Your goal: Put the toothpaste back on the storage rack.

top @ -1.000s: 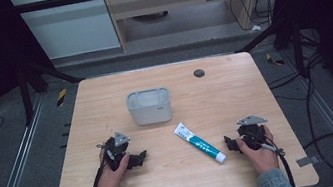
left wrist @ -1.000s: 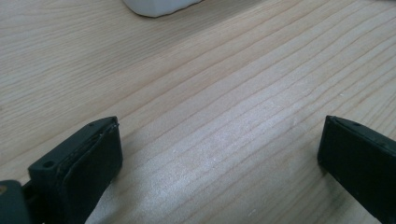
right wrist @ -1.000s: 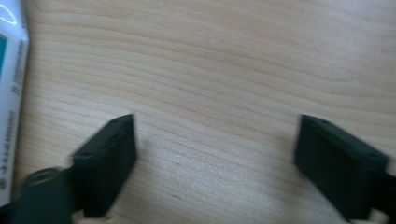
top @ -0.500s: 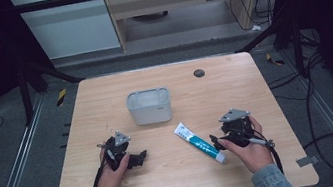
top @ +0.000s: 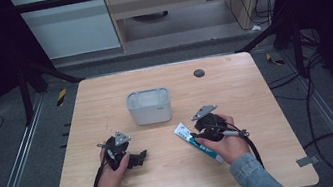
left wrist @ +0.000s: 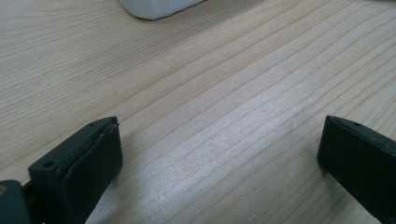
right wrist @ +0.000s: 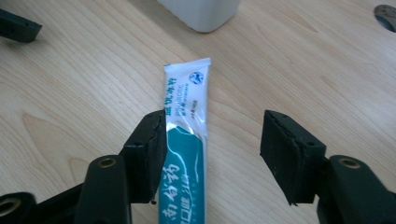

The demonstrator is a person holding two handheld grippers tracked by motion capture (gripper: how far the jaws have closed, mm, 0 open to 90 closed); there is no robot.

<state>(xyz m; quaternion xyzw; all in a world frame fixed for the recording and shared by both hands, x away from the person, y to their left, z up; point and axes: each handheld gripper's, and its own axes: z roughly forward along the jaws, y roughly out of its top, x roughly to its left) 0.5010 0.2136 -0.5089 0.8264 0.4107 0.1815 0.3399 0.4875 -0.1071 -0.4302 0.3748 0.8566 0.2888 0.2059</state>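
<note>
Plainly, the toothpaste tube (right wrist: 184, 140) carries blue Chinese characters, too small to read; the right gripper (right wrist: 212, 154) straddles it, jaws apart. Left gripper (left wrist: 219, 163) gapes empty.

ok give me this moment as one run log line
right gripper: open, straddling toothpaste tube | left gripper: open, over bare table | white bin: upright, untouched

A dark round disc (top: 199, 73) lies near the wooden table's (top: 266, 158) far edge.
</note>
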